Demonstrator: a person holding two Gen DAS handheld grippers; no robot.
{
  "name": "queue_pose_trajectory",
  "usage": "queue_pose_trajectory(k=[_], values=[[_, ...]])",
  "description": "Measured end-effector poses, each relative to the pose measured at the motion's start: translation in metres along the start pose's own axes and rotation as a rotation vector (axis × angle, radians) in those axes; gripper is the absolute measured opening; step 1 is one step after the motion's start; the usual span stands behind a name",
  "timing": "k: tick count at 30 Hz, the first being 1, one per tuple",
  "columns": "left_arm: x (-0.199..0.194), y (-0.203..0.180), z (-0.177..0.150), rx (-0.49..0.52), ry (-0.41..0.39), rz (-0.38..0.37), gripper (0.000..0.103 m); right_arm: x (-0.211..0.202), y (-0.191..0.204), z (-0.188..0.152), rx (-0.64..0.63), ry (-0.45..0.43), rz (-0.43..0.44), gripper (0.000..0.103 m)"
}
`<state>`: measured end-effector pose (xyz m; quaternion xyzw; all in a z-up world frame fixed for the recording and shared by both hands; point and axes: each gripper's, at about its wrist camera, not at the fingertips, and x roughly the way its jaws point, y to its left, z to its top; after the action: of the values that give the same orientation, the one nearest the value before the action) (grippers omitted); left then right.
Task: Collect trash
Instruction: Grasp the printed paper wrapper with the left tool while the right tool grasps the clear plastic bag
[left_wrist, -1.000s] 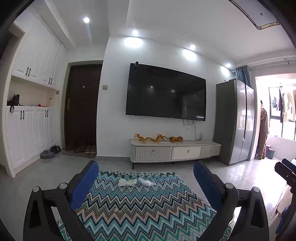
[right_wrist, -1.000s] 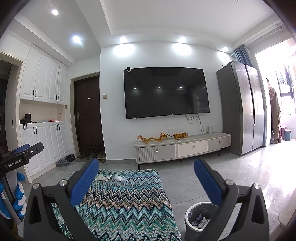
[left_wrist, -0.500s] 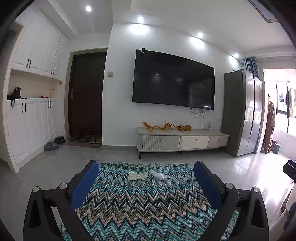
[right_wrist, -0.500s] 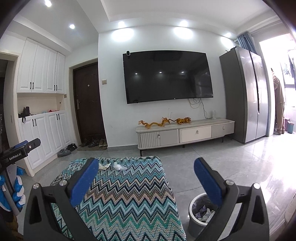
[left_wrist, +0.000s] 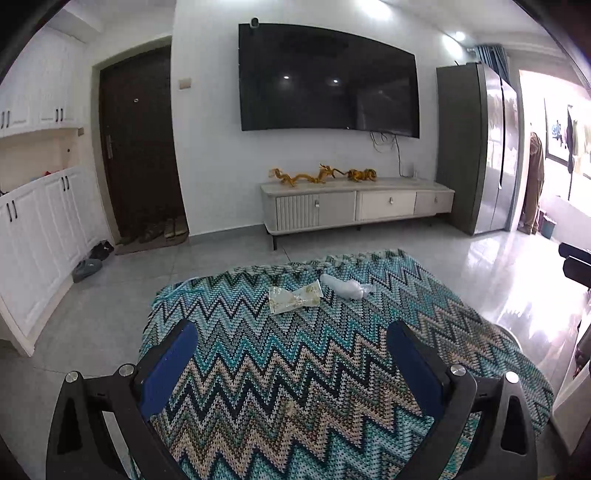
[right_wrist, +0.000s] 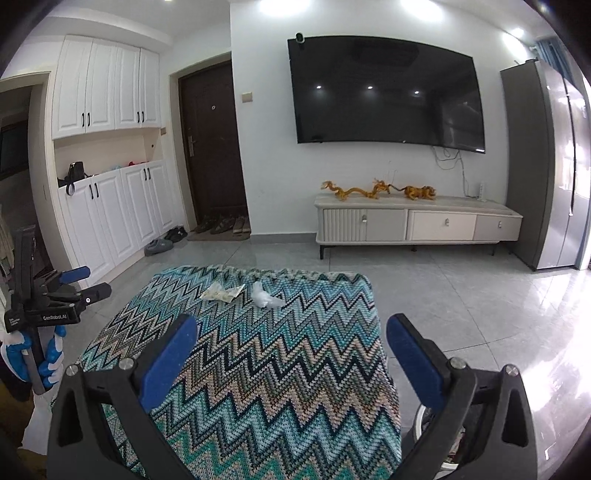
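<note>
Two pieces of trash lie near the far edge of a zigzag-patterned cloth surface (left_wrist: 295, 369): a flat clear wrapper with yellow print (left_wrist: 294, 297) and a crumpled clear plastic bag (left_wrist: 345, 287) to its right. Both also show in the right wrist view, the wrapper (right_wrist: 221, 292) and the bag (right_wrist: 264, 295). My left gripper (left_wrist: 291, 362) is open and empty, well short of the trash. My right gripper (right_wrist: 291, 354) is open and empty, also short of it. The left gripper shows in the right wrist view (right_wrist: 74, 286) at the far left.
A trash bin (right_wrist: 443, 439) sits on the floor at the cloth's right, mostly hidden behind my right finger. A TV cabinet (left_wrist: 354, 206) stands against the far wall. Shoes (left_wrist: 88, 264) lie by the dark door. A fridge (left_wrist: 476, 147) stands at the right.
Both grippers have tilted downward and moved closer over the cloth; the trash now looks larger and nearer. The bin has slid behind my right finger. Both grippers stay open.
</note>
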<state>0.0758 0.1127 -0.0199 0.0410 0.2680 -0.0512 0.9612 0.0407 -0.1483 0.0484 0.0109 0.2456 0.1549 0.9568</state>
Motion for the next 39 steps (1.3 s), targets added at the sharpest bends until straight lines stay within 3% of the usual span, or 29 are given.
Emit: queue_pose_trajectory(k=[5,9,13,20,24,28,31,33,36,39], values=[[0.065,-0.002,0.015,0.101,0.081,-0.081,0.100,0.084,0.004,0.010,-0.039,0.097,0.082,0.102],[0.119,-0.009,0.024,0.189,0.132,-0.158,0.095,0.152,0.003,0.014,-0.035,0.177,0.153,0.085],[0.173,-0.014,0.026,0.257,0.185,-0.221,0.092,0.214,0.000,0.013,-0.028,0.251,0.199,0.080],[0.238,-0.013,0.025,0.332,0.260,-0.282,0.085,0.284,0.003,0.016,-0.031,0.334,0.279,0.078],[0.256,-0.011,0.018,0.342,0.310,-0.308,0.068,0.312,0.014,0.013,-0.050,0.368,0.318,0.077],[0.266,-0.006,0.006,0.314,0.349,-0.320,0.058,0.338,0.026,0.005,-0.067,0.409,0.344,0.074],[0.264,-0.004,0.006,0.290,0.347,-0.328,0.040,0.353,0.032,-0.003,-0.078,0.444,0.345,0.068],[0.263,-0.002,0.007,0.272,0.354,-0.342,0.019,0.362,0.034,-0.010,-0.074,0.478,0.342,0.050],[0.255,-0.002,0.008,0.253,0.354,-0.322,0.009,0.364,0.031,-0.014,-0.066,0.499,0.328,0.030],[0.235,-0.002,0.008,0.223,0.339,-0.307,0.004,0.351,0.030,-0.015,-0.062,0.494,0.324,0.030]])
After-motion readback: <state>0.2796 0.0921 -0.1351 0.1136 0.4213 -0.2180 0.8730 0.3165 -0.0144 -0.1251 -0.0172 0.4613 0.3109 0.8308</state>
